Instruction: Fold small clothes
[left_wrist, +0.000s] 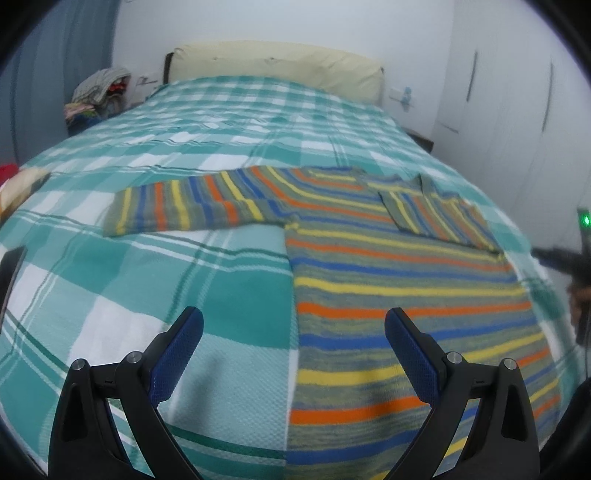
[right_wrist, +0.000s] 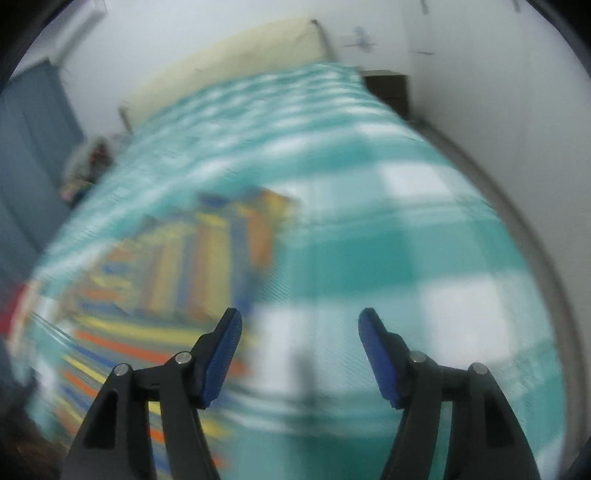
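A bed (left_wrist: 147, 266) fills most of both views, covered by a teal-and-white checked blanket (left_wrist: 240, 122) that runs back to a cream headboard cushion (left_wrist: 273, 70) against the white wall (left_wrist: 258, 22). To the right of the bed in the left wrist view stands a white wardrobe (left_wrist: 517, 110) with long dark handles, and a dark bedside cabinet (right_wrist: 388, 88) sits at the bed's far right corner. At the far left corner a heap of mixed clothes (left_wrist: 99, 96) is piled beside the bed, next to a blue curtain (left_wrist: 48, 74). The striped sweater (left_wrist: 388, 266), banded in orange, yellow, blue and grey-green, lies flat on the blanket on the near right part of the bed; one sleeve (left_wrist: 184, 208) stretches out to the left across the blanket, while the other sleeve (left_wrist: 439, 218) is folded in over the body of the garment. In the right wrist view the sweater (right_wrist: 207, 251) appears at the left, heavily blurred, so its edges cannot be made out there. The left hand-held gripper (left_wrist: 293, 332) hovers above the sweater's left edge, its blue-padded fingers (left_wrist: 177, 354) spread wide and gripping nothing. The right hand-held gripper (right_wrist: 300, 334) is likewise released, its fingers (right_wrist: 221, 354) apart over the blanket just right of the sweater, touching no cloth.
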